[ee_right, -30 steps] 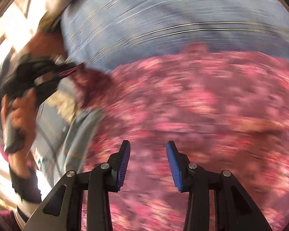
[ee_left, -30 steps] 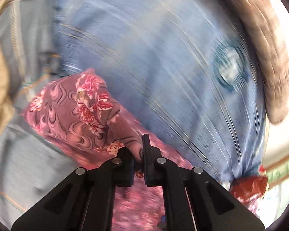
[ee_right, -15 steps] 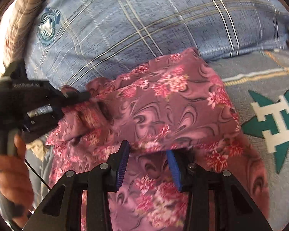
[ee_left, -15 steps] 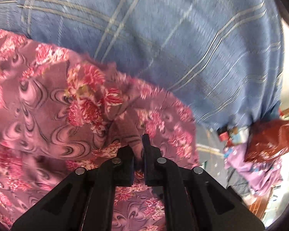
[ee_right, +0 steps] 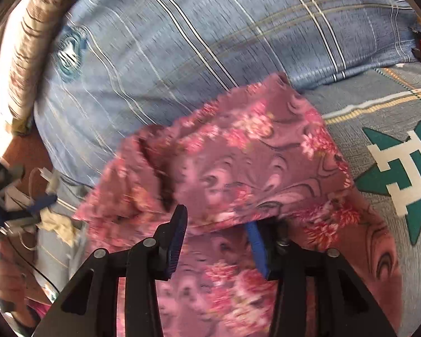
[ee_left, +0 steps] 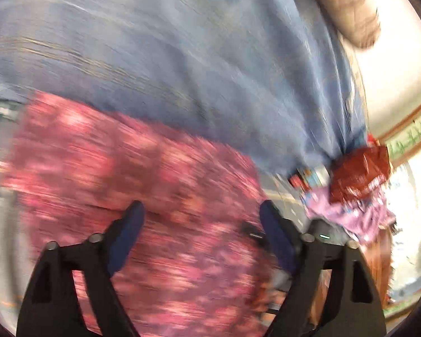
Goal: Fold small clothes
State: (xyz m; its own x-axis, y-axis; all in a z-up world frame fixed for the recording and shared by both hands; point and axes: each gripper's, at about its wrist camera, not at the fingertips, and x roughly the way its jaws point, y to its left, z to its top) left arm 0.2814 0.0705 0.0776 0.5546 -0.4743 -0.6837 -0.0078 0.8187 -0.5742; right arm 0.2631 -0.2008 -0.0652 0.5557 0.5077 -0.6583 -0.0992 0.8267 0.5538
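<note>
The floral cloth (ee_right: 238,168) lay half-folded on the bed against the blue pillow (ee_right: 196,42). The left gripper (ee_left: 200,216) was opening, empty; the right gripper (ee_right: 219,230) (opening too, one finger under the flap) should smooth that fold flat

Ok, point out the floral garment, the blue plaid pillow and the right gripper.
floral garment (ee_right: 238,163): right wrist view, on the folded-over upper layer.
blue plaid pillow (ee_right: 210,36): right wrist view, on its striped front face.
right gripper (ee_right: 217,241): right wrist view, midway between the blue-padded fingertips.
</note>
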